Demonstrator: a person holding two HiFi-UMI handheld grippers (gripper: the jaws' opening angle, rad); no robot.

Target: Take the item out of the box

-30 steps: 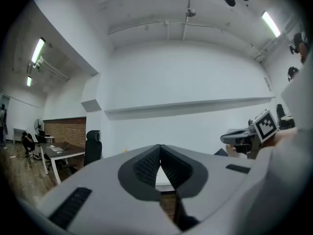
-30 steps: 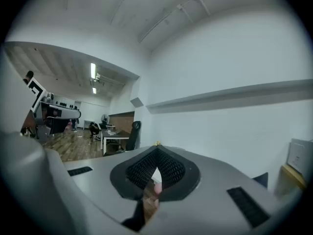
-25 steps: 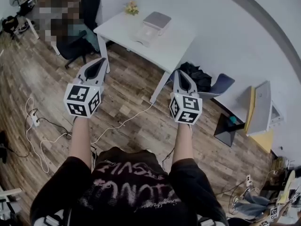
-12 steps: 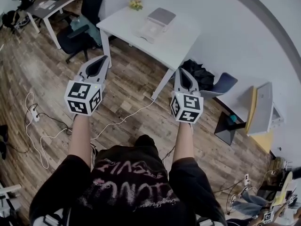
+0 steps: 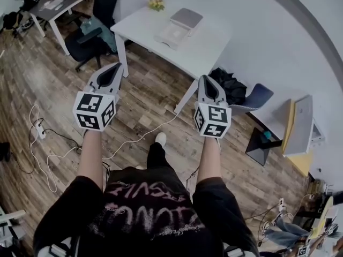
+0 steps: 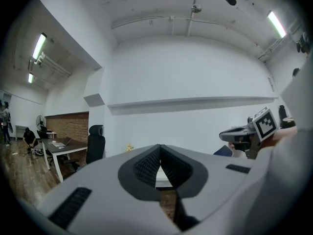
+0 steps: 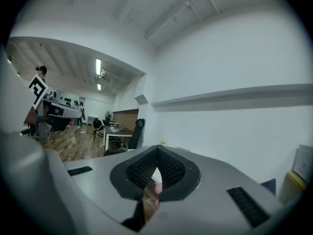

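Left gripper (image 5: 116,68): jaws pressed together on nothing, held level before us.
Right gripper (image 5: 206,80): likewise closed and empty, beside the left.
Floor (image 5: 53,79): wooden boards, a white cable (image 5: 144,137) trailing toward the table.
Table (image 5: 209,50): white, well ahead of both grippers.
Box (image 5: 178,25): on the table near some flowers (image 5: 156,4); it seems open, but we cannot make out the item inside.
Handling: we judge the item light; we would open the jaws, pinch whatever firm edge shows, and steady the box.
Views: only the head view shows the box; each gripper view hides it behind its jaws, yet catches the other gripper's marker cube (image 6: 264,123).
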